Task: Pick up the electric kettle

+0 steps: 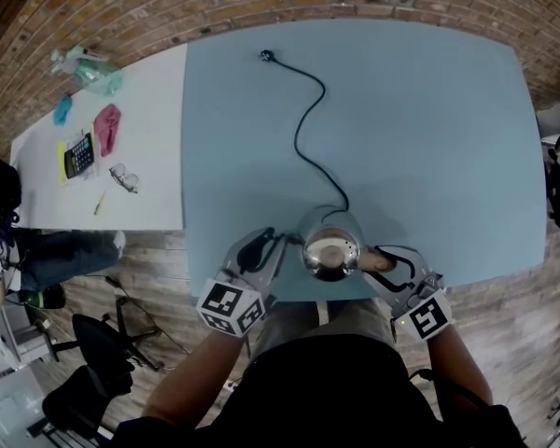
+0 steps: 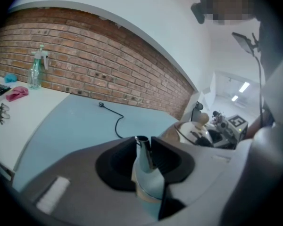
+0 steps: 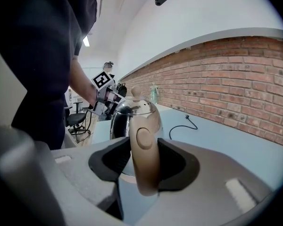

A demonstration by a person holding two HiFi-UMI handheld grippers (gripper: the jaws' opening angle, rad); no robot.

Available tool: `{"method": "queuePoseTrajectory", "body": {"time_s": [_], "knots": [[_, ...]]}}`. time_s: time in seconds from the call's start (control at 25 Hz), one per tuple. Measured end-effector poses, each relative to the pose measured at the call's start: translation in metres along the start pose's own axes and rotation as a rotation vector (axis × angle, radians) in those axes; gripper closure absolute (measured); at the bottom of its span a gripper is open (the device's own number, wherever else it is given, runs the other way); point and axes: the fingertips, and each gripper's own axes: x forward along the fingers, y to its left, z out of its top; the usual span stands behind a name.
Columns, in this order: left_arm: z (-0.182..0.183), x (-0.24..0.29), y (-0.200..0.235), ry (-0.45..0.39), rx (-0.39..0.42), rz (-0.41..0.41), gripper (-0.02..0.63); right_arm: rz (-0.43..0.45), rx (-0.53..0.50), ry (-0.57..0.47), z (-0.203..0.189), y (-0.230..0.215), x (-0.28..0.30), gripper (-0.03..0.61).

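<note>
**Grasp on the kettle before lifting.** The electric kettle (image 1: 329,241) stood upright at the near edge of the blue worktop (image 1: 429,138), directly in front of the person and between the two tools. Its spout-to-handle axis ran from side to side in the head view, roughly parallel to that near edge.

The left tongs (image 2: 145,147) came in from the kettle's left. They were partly closed, and both pads lay against the narrow metal spout (image 2: 144,173). The right tongs (image 3: 144,144) came in from the opposite side. They stood somewhat wider, and their pads pressed on either flank of the beige handle (image 3: 145,178). Both tools pointed inward and slightly downward toward the body, and neither was nearer than the other.

The kettle's base appeared to rest on the worktop, so the lift had probably not begun. A black cord (image 1: 308,119) ran from behind the kettle toward the far edge and ended in a loose plug (image 1: 267,56). No separate power base could be made out.

With the two holds at opposite ends of one horizontal axis, the coming move would probably need both hands to rise together. Otherwise the kettle could tip along that axis or slip from the tapered spout.
</note>
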Motion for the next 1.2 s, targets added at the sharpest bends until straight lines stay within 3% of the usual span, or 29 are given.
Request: {"method": "queuePoseTrajectory", "body": {"time_s": [0.32, 1.2], "knots": [[0.0, -0.001, -0.001, -0.004, -0.06, -0.033, 0.531, 0.011, -0.002, 0.004, -0.001, 0.001, 0.0, 0.406], [0.001, -0.012, -0.008, -0.007, -0.043, -0.062, 0.537, 0.042, -0.013, 0.016, 0.003, 0.008, -0.005, 0.413]]}}
